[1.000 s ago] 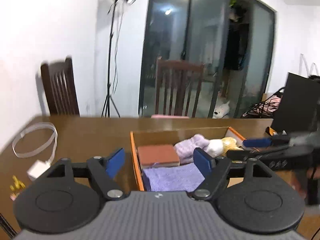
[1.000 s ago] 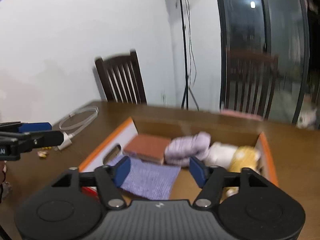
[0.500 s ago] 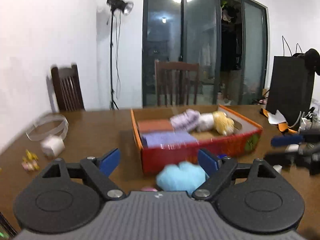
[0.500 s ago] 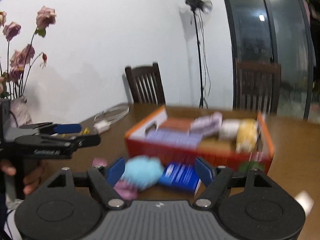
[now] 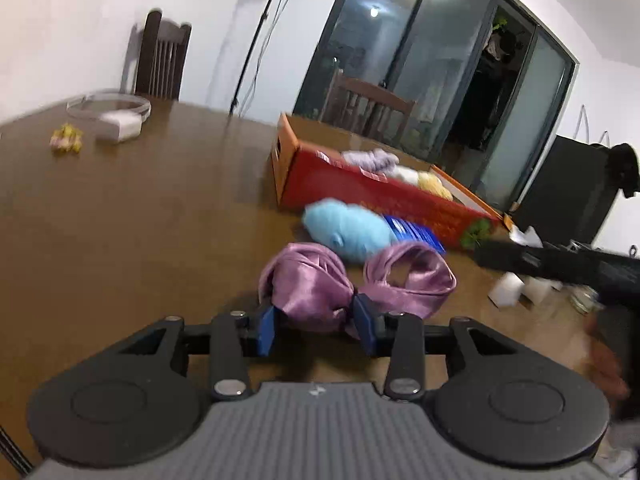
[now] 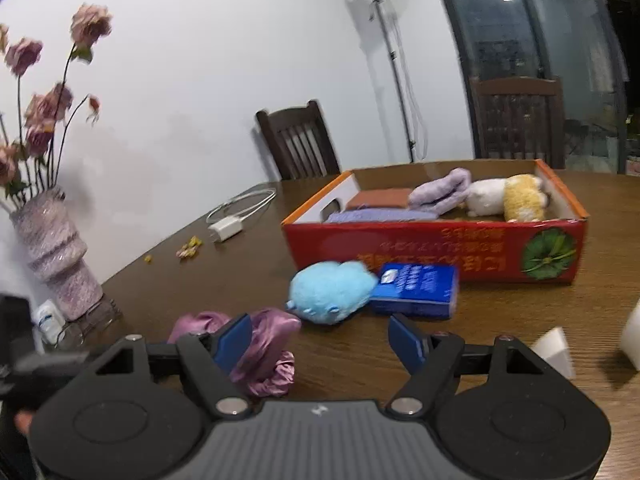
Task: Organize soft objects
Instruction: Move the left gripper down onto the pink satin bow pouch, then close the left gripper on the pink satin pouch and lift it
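Now the left gripper jaws, just closing, pinch the purple satin scrunchie; right gripper jaws gape.

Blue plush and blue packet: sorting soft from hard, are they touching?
Touching: right wrist view shows the plush pressed against the packet's left end, no gap.

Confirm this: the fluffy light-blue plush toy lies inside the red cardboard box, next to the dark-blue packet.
Not right. The fluffy light-blue plush toy lies on the brown wooden table, outside and in front of the red cardboard box, as the right wrist view shows. It is next to the dark-blue packet, as you said.
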